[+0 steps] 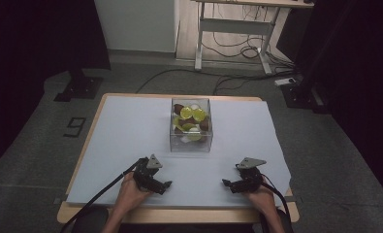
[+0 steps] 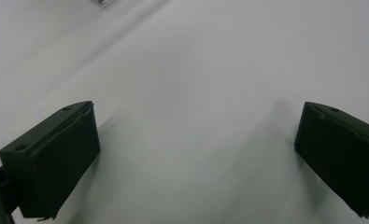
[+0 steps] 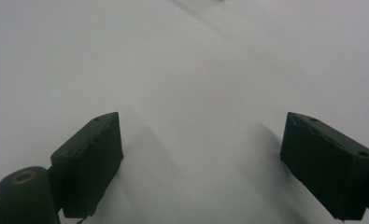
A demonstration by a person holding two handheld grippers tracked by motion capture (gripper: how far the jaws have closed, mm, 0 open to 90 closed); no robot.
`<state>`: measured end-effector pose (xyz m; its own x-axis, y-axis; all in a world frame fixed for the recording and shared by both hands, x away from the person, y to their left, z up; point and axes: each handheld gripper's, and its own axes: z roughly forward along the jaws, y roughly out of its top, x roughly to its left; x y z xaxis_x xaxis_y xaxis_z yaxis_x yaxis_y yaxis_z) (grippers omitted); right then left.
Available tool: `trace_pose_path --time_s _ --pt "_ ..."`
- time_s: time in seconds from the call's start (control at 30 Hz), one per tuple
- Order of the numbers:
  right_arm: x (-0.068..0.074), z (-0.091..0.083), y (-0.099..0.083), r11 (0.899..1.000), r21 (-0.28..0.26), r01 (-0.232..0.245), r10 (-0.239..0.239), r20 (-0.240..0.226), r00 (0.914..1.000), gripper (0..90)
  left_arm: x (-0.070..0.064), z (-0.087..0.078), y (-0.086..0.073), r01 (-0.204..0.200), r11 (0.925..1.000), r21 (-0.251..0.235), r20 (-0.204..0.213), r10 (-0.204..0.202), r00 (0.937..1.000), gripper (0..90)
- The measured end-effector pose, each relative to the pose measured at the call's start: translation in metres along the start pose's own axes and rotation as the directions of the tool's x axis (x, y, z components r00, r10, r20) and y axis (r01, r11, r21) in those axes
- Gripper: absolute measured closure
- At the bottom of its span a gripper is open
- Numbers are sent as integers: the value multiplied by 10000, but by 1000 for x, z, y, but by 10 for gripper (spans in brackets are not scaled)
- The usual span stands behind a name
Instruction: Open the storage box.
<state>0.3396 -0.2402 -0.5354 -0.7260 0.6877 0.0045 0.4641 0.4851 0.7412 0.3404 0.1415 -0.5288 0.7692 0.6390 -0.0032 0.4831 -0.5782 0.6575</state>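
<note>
From the high view, a clear plastic box (image 1: pixel 191 125) stands on the white sheet (image 1: pixel 126 131) that covers the counter (image 1: pixel 94 109), about midway across and toward the far side. Inside it lie yellow-green pieces (image 1: pixel 186 112), brown pieces (image 1: pixel 204 124) and a few pale ones, piled together; what exactly they are is too small to tell. The left gripper (image 1: pixel 161 186) rests near the counter's near edge, held by the person's left hand (image 1: pixel 131 190), its jaws pointing inward toward the middle. The right gripper (image 1: pixel 229 184) sits opposite in the right hand (image 1: pixel 260 195), likewise pointing inward. Both lie well apart from the box, on the near side of it, and apart from each other. A black cable (image 1: pixel 102 191) trails from the left gripper off the near edge.

In the left gripper view, the two black jaws stand wide apart with bare white sheet (image 2: pixel 191 93) between them: released, holding nothing.

In the right gripper view, the jaws are likewise spread wide over the plain white sheet (image 3: pixel 196 84), released and empty.
</note>
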Motion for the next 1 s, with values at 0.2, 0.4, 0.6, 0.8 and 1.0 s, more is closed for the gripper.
trace_pose_path --time_s 0.2,0.4,0.6,0.8,1.0 --pt "0 0 0 10000 11 16 -16 32 10000 127 0 0 0 -4 10000 2 6 4 10000 0" --pt "1 0 0 10000 26 19 -19 43 10000 126 0 0 0 6 10000 -1 1 -6 10000 0" --pt "1 0 0 10000 34 -22 21 59 10000 126 0 0 0 -4 10000 7 -3 4 10000 0" --pt "1 0 1 9999 100 -137 136 75 9999 128 0 0 0 -5 10000 -22 -15 5 10000 0" --pt "2 -1 3 9995 233 -226 222 147 9996 132 -1 -2 0 -22 10000 -36 2 22 10000 12"
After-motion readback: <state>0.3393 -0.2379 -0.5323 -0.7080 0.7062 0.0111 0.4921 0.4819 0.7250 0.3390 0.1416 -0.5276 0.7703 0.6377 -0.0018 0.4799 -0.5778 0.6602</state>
